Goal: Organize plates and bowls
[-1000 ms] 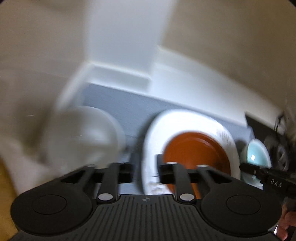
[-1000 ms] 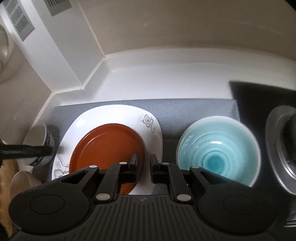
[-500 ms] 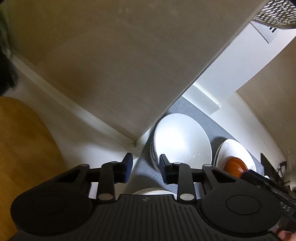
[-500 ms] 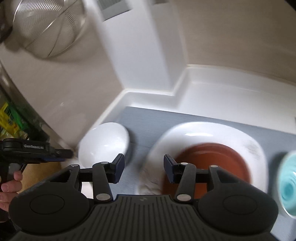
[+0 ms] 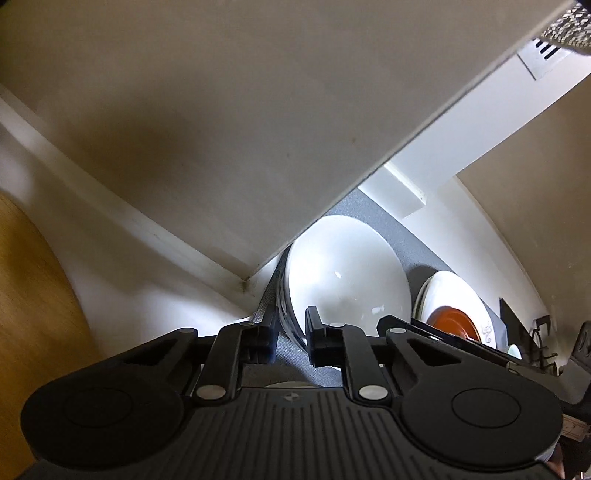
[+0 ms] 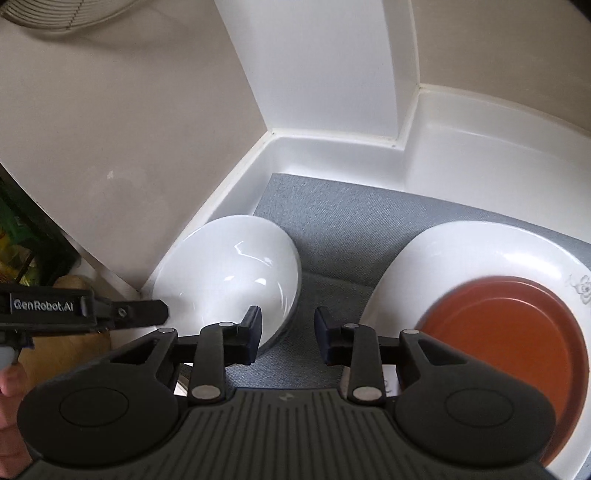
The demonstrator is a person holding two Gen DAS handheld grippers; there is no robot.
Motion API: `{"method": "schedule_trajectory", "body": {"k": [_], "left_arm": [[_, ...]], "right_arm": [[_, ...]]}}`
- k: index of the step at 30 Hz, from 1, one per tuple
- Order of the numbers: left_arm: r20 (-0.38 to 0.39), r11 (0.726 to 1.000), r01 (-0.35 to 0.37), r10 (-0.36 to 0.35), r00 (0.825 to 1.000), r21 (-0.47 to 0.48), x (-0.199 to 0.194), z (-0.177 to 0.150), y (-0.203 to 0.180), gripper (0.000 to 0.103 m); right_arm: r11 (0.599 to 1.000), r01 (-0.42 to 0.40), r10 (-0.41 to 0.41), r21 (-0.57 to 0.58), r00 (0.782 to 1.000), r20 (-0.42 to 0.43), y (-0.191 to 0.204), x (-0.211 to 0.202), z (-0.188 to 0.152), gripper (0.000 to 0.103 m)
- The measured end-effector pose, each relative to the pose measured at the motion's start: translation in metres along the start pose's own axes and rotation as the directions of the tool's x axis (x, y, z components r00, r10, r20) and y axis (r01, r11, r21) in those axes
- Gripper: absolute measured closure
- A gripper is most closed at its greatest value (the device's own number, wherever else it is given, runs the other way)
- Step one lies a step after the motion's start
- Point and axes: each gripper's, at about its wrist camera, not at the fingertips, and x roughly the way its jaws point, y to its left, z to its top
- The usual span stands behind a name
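A white bowl (image 5: 347,269) (image 6: 236,280) stands on the grey mat (image 6: 332,229) in the left corner. My left gripper (image 5: 290,341) is open with its jaws straddling the bowl's near rim; it also shows in the right wrist view (image 6: 140,314) at the bowl's left edge. My right gripper (image 6: 287,336) is open and empty over the mat, between the bowl and a large white floral plate (image 6: 480,251). A red-brown plate (image 6: 517,332) (image 5: 454,321) lies on the white plate (image 5: 454,291).
White counter walls (image 6: 332,147) and a beige panel (image 5: 221,129) close in the corner behind the bowl. A wooden surface (image 5: 33,314) lies at the left. Another white dish rim (image 5: 291,384) peeks just under my left gripper. A wire strainer (image 6: 55,14) hangs above.
My left gripper moved in toward the white bowl until its rim sits between the jaws. My right gripper swung left from the teal bowl and opened wider; the teal bowl left its view.
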Motion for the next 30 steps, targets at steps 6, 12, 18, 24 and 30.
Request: {"method": "schedule_trajectory", "body": {"k": [6,12,18,24,30], "left_arm": [[-0.017,1.0,-0.01,0.01,1.0,0.005,0.006,0.0,-0.003,0.09],[-0.053,1.0,0.008,-0.006,0.999,0.03,0.004,-0.015,-0.005,0.089],[-0.05,1.0,-0.005,0.004,0.999,-0.006,0.018,-0.009,-0.003,0.089],[0.006,0.993,-0.073,0.073,0.997,0.095,-0.005,-0.015,-0.028,0.091],[0.026,0.984,-0.079,0.076,0.997,0.16,-0.036,-0.025,-0.078,0.091]], "right_arm": [[1.0,0.004,-0.004,-0.022,0.999,-0.031,0.005,0.006,0.0,0.083],[1.0,0.013,-0.014,-0.009,0.998,-0.055,0.005,-0.01,-0.008,0.089],[1.0,0.014,-0.014,0.003,0.997,-0.075,0.0,0.005,-0.003,0.088],[0.998,-0.041,0.043,0.057,0.999,-0.033,-0.007,-0.013,-0.004,0.091],[0.997,-0.053,0.051,0.057,0.998,0.035,-0.02,-0.069,-0.013,0.091]]}}
